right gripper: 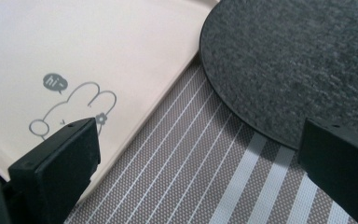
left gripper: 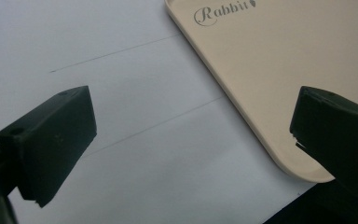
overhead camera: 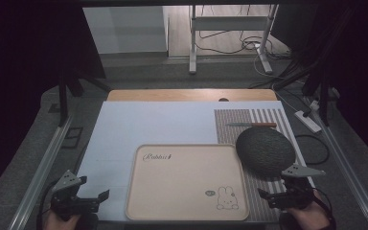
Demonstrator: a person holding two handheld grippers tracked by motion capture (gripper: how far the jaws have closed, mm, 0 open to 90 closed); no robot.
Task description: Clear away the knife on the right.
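We see a wooden surface (overhead camera: 191, 94), its bare far edge across the upper middle of the high view. A pale sheet (overhead camera: 139, 129) covers most of it, left and centre. At the right lies a striped mat (overhead camera: 249, 120), touching the sheet. A beige tray (overhead camera: 184, 182) rests at lower centre, mostly on the sheet. A dark round plate (overhead camera: 265, 151) sits on the mat, just beside the tray. A knife (overhead camera: 251, 124) lies on the mat above the plate.
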